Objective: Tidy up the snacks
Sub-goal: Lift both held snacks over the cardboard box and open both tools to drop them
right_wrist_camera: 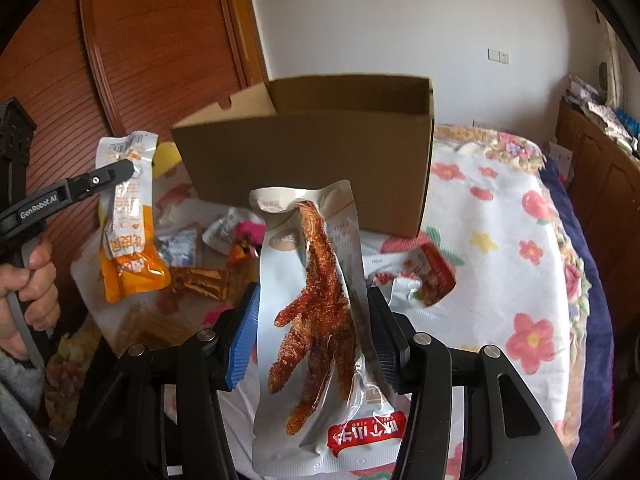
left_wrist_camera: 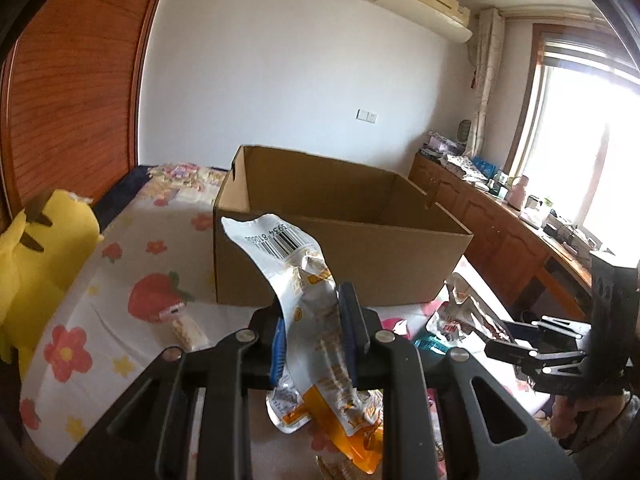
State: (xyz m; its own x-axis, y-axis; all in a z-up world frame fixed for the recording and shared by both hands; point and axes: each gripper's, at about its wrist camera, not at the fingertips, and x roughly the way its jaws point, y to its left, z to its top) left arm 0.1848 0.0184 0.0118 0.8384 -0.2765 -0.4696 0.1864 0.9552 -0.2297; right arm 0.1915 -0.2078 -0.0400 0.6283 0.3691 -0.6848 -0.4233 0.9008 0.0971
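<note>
My left gripper [left_wrist_camera: 314,312] is shut on a white and orange snack packet [left_wrist_camera: 304,280], held upright above the bed in front of the open cardboard box [left_wrist_camera: 360,264]. The same packet [right_wrist_camera: 128,216] and left gripper [right_wrist_camera: 132,170] show at the left of the right wrist view. My right gripper [right_wrist_camera: 312,316] is shut on a white packet with a red chicken foot [right_wrist_camera: 316,312], lifted in front of the box [right_wrist_camera: 320,160]. In the left wrist view the right gripper [left_wrist_camera: 520,340] shows at the right, over the bed.
Several loose snack packets [right_wrist_camera: 188,248] lie on the floral bedsheet [right_wrist_camera: 500,240], one red-and-white packet [right_wrist_camera: 432,276] near the box. A yellow plush toy [left_wrist_camera: 36,264] sits at the left. A wooden headboard [left_wrist_camera: 72,92] and a cluttered wooden cabinet [left_wrist_camera: 500,216] flank the bed.
</note>
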